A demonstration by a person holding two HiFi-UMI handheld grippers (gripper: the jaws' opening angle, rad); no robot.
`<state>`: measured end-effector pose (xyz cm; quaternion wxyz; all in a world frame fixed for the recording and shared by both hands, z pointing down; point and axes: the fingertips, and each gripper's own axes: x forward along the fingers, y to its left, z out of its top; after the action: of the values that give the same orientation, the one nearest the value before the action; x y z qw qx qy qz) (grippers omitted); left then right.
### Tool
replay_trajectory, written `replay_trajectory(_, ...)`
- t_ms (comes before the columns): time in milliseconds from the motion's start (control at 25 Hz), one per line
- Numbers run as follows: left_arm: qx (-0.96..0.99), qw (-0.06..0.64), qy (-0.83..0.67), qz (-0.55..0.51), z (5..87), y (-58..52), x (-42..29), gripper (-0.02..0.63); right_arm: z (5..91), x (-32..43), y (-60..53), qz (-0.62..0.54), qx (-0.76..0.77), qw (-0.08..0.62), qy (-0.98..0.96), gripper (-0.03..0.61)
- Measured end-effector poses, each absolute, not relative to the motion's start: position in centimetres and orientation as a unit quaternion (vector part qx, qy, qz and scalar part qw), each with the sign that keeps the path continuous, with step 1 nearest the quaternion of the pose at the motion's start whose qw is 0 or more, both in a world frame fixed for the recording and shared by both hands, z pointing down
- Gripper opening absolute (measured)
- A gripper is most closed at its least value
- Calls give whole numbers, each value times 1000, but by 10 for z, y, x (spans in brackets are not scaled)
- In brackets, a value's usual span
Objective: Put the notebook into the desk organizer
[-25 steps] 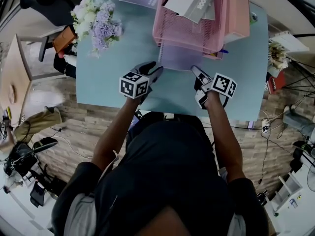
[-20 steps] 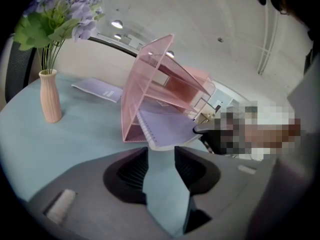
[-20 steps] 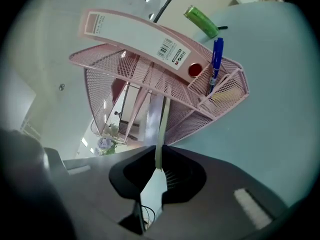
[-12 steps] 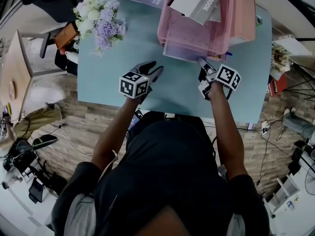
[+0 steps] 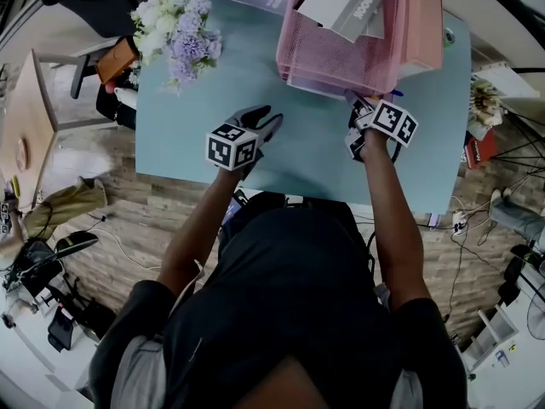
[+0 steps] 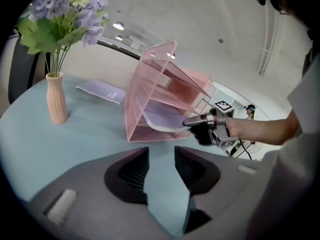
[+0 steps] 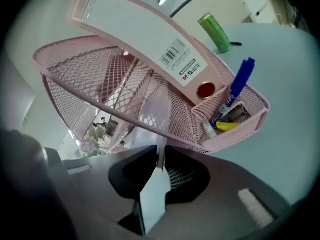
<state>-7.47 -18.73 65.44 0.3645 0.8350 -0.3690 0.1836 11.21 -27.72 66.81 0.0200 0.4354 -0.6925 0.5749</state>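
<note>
Right gripper view: my right tongs (image 7: 160,160) pinch nearly closed on the edge of the thin, bowed lilac notebook (image 6: 161,121), mostly inside the bottom tier of the pink wire-mesh desk organizer (image 7: 90,79) at the tabletop's (image 5: 298,147) far right corner, under a white "M&G" file box (image 7: 150,34); my left tongs (image 6: 161,159) hang slightly parted, empty.

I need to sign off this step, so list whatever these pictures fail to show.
- Left gripper view: the notebook's far end lies behind the mesh of the pink desk organizer, so how deep it sits is unclear.
- Head view: the organizer covers almost all of the notebook, and the picture's upper edge cuts off the organizer's top.
- Right gripper view: the items beside the blue pen in the small compartment are too small to name.
</note>
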Motion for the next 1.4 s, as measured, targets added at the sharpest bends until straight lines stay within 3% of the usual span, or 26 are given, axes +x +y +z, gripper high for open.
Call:
replay_trajectory(200,837,360,-371,179,648,-182,-78,189,669,112,-274,516,464,95,-714,96)
replay_trajectory(360,839,353,-375,173,640,-178,-82,189,666,108,-269,465,481,143,-730,209)
replay_trajectory(440,840,350,-378,170,636,-175,-85,189,665,109,-266,440,493,158,-734,232)
replay_trajectory(920,854,317,-381,159,600,-149,-106,189,614,122,-246,367,521,153,-755,235)
replay_trajectory(1320,877,272,-374,134,539,-135,-129,189,517,98,-205,329,472,65,-816,230)
replay_trajectory(1360,879,266,-374,133,534,-134,-131,189,505,94,-200,319,463,57,-825,226)
replay_trajectory(1400,880,259,-375,133,529,-133,-134,189,492,90,-195,307,455,50,-834,178)
